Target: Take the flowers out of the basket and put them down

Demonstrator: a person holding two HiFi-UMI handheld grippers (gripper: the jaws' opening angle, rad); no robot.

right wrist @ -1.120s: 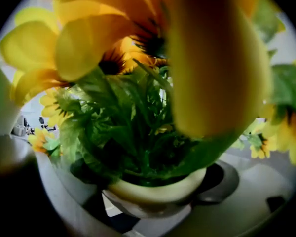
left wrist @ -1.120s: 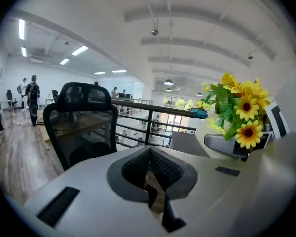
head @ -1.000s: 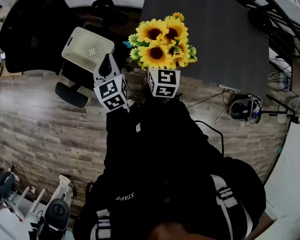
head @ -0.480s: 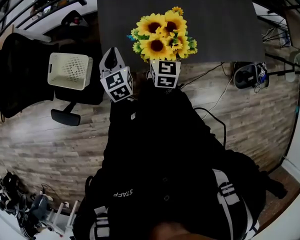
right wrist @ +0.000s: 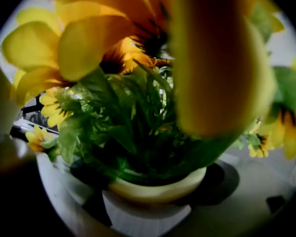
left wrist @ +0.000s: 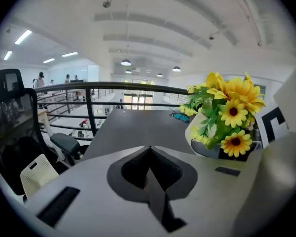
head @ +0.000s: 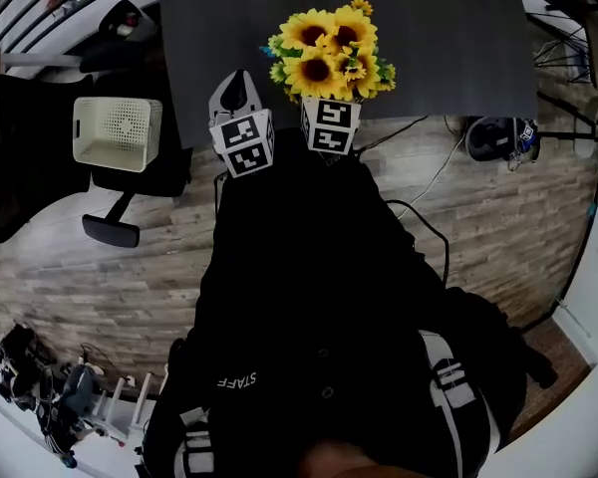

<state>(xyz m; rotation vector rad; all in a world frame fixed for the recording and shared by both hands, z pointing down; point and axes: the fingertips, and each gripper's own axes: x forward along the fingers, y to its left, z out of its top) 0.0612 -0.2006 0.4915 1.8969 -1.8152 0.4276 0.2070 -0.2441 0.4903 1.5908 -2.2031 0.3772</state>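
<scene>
Head view: right gripper [head: 329, 96] holds the flowers [head: 329, 50], a bunch of yellow sunflowers with green leaves in a cream pot [right wrist: 158, 190]. They are over the near edge of the dark grey table [head: 429, 38]. We cannot tell whether the pot touches the tabletop.

Right gripper view: blooms and leaves fill nearly the whole frame. The pot rim sits low and centred, with the grey jaws closed in against the pot from either side. We read this as a firm grip on the pot itself.

Left gripper [left wrist: 149, 152]: in its own view the two dark jaw pads meet at a point with nothing between them. It is closed and empty, and sits just beside the right gripper on the person's left, also at the table edge. The flowers show at the right of that view, above the table surface.

Basket [head: 118, 132]: white and perforated. It rests on the seat of a black office chair [head: 20, 147], well apart from the flowers, left of the table.

Floor: wood-pattern planks [head: 100, 287].
</scene>
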